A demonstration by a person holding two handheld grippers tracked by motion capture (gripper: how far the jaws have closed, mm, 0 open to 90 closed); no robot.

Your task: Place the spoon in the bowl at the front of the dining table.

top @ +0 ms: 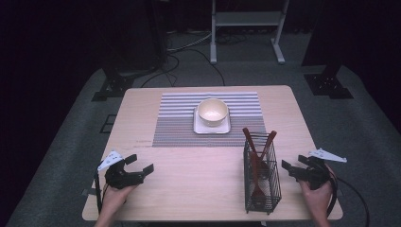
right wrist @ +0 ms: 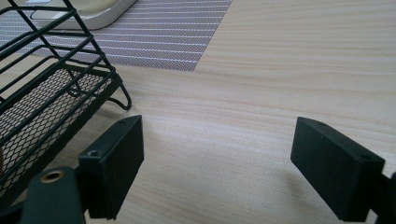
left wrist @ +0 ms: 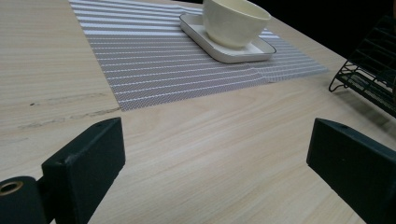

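Note:
A cream bowl [top: 212, 111] stands on a pale square plate [top: 212, 127] on a striped grey placemat [top: 179, 118]; the left gripper view has the bowl [left wrist: 236, 21] and plate [left wrist: 233, 52] at its top. A black wire basket [top: 261, 176] at the front right holds wooden utensils [top: 257, 151]. My left gripper [top: 139, 164] rests low at the table's front left, open, with bare wood between its jaws [left wrist: 212, 154]. My right gripper [top: 294, 168] sits open just right of the basket, nothing between its jaws [right wrist: 217, 154].
The light wooden table [top: 198, 189] has rounded corners and its front edge close to both hands. The basket's wire side [right wrist: 51, 93] stands close to the right gripper's left jaw. Beyond the table are grey carpet, black stand feet [top: 113, 87] and a white frame [top: 248, 28].

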